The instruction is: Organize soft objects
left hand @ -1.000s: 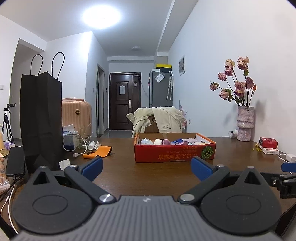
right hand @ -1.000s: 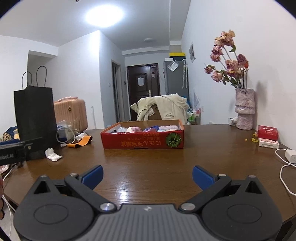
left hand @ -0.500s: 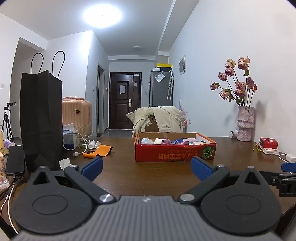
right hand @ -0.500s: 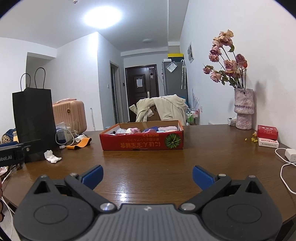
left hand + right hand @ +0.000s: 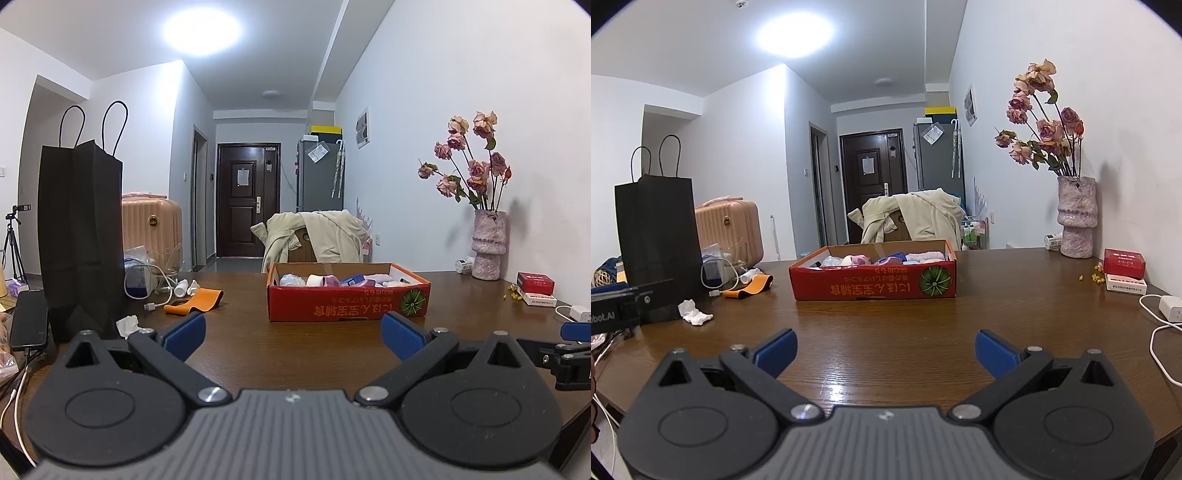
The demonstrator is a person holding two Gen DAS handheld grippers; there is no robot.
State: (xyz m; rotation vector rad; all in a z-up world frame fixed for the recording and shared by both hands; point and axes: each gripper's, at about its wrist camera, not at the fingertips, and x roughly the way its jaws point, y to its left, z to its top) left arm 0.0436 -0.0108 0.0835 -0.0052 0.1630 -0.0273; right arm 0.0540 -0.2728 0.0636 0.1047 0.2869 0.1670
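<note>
1. Hand-held grippers, two: the left hand-held gripper [image 5: 293, 334] and the right hand-held gripper [image 5: 885, 349], each with blue-padded fingers spread wide and nothing between them, both low over the dark brown wooden worktop [image 5: 886, 332].
2. Shallow red cardboard box with a watermelon print [image 5: 873, 284], one: stands near the middle of the worktop, well ahead of both grippers, open-topped.
3. Soft rolled items in white, pink, purple and blue [image 5: 882, 258], several, exact count not legible: packed in a row inside the box, tops just above its rim.
4. Tall black paper bag with two loop handles [image 5: 83, 240], one: upright at the left edge.
5. Crumpled white tissue [image 5: 694, 314], one: beside the bag's foot.
6. Orange strap [image 5: 195, 301], one: lying flat between bag and box, beside white cables.
7. Pink textured vase of dried roses [image 5: 1075, 216], one: against the right wall.
8. Small red boxes [image 5: 1124, 271], two, stacked near the vase; white charger [image 5: 1171, 308], one.
9. Bare worktop lies between grippers and box.
</note>
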